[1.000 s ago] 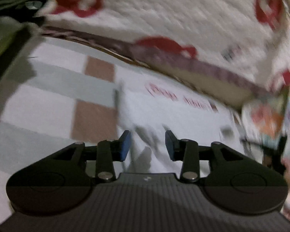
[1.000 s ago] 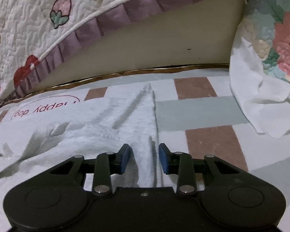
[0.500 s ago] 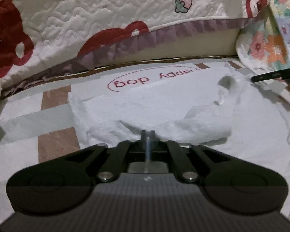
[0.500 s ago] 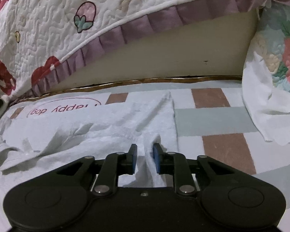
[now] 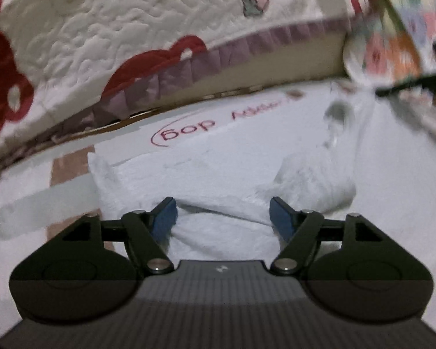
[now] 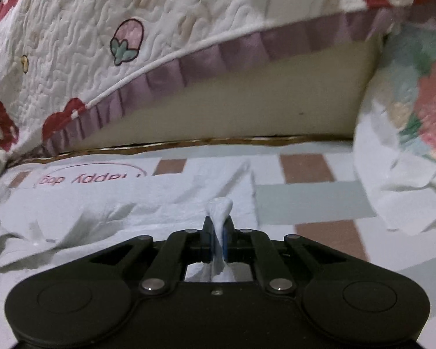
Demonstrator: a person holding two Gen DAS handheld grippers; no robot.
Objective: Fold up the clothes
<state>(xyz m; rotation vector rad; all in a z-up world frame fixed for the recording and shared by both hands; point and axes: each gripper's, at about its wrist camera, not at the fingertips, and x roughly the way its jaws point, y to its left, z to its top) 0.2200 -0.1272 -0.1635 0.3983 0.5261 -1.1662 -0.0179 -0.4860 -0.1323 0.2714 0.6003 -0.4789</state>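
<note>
A white garment [image 5: 223, 171] with a pink "happy dog" print [image 5: 186, 129] lies partly folded on a checked bed sheet. In the left wrist view my left gripper [image 5: 222, 218] stands open, its blue pads on either side of the garment's near fold, which bunches between them. In the right wrist view the same white garment [image 6: 125, 200] spreads to the left, and my right gripper [image 6: 217, 232] is shut on a pinched ridge of its right edge, which sticks up between the pads.
A quilted white cover [image 6: 130, 29] with red shapes and a purple frill hangs over the bed's far side. A floral quilt [image 6: 415, 133] with white lining bulges at the right. Checked sheet [image 6: 311, 203] shows beside the garment.
My left gripper, shut on the fold half a second ago, has opened wide. My right gripper has closed fully and now pinches the garment's edge.
</note>
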